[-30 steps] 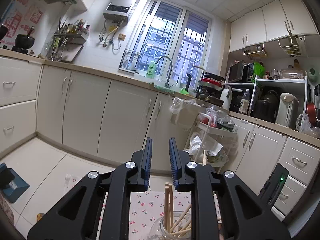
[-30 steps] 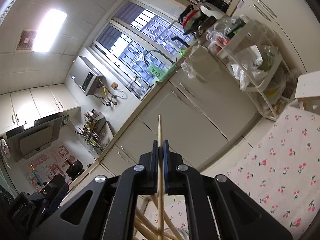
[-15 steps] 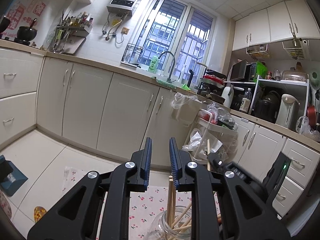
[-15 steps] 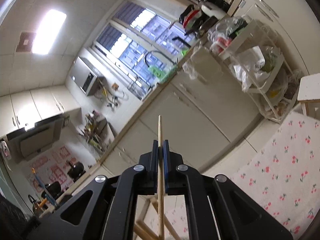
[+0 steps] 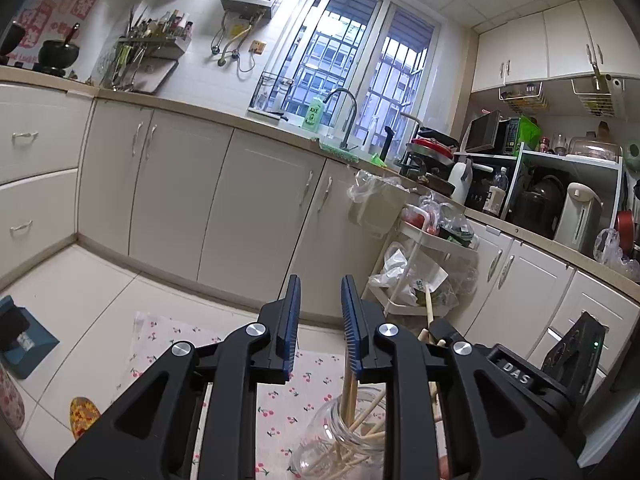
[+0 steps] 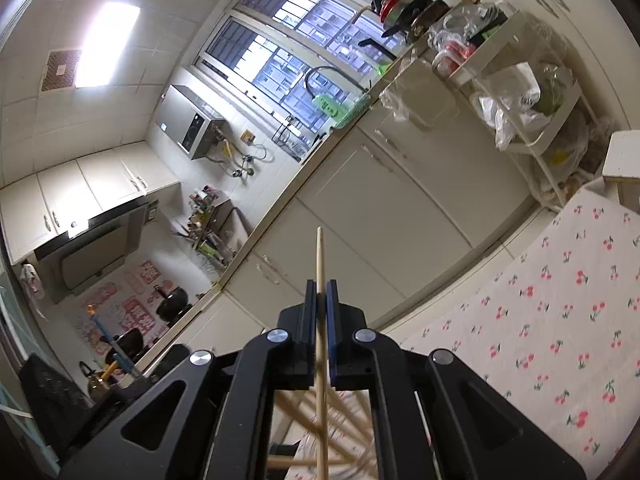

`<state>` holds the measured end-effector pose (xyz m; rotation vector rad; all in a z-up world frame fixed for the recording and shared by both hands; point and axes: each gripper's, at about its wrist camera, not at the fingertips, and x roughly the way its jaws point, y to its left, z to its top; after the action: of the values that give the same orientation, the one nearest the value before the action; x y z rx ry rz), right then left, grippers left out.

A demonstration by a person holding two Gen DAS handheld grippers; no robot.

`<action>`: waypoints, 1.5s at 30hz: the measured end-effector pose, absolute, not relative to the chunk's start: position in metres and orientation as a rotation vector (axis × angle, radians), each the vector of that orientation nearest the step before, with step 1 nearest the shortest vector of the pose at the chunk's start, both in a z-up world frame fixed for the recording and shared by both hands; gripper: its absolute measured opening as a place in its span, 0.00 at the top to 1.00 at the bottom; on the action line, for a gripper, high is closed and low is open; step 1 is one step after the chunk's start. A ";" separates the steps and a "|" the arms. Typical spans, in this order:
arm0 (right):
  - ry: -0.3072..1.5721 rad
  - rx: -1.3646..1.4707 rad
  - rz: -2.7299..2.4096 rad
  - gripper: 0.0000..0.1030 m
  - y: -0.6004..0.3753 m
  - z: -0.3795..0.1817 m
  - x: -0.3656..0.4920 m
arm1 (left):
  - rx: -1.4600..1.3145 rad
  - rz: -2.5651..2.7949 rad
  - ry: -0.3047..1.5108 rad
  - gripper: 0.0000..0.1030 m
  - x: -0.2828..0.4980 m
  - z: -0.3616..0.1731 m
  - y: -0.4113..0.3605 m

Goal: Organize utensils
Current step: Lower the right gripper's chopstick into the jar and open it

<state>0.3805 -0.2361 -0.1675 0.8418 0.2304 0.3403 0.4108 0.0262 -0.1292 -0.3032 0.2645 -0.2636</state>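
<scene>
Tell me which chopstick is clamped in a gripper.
The chopstick sticking up through the right gripper; the others sit loose in the glass jar.

Light: bright and even, from the ceiling panel [image 6: 106, 44] and daylight through the window [image 5: 352, 68].
Glare: panel blown out white.
Distortion: strong fisheye bending, dark corners.
Blur: cherry-print cloth [image 6: 560, 320] slightly soft.

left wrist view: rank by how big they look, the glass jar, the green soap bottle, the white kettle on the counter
1. glass jar, though it sits nearest the camera, so partly inflated
2. white kettle
3. green soap bottle, farthest away
</scene>
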 end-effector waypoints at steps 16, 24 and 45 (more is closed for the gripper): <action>0.151 0.882 0.360 0.94 -0.245 -0.143 0.391 | -0.303 -0.266 0.270 0.75 0.402 -0.127 0.024; 0.118 0.874 0.385 0.94 -0.240 -0.138 0.410 | -0.329 -0.254 0.296 0.74 0.403 -0.134 0.029; 0.095 0.715 0.465 0.93 -0.220 -0.146 0.407 | -0.338 -0.254 0.331 0.73 0.410 -0.144 0.023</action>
<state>0.4066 -0.2204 -0.1462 0.7150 0.0953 0.4646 0.4103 0.0225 -0.1439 -0.3377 0.3312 -0.2539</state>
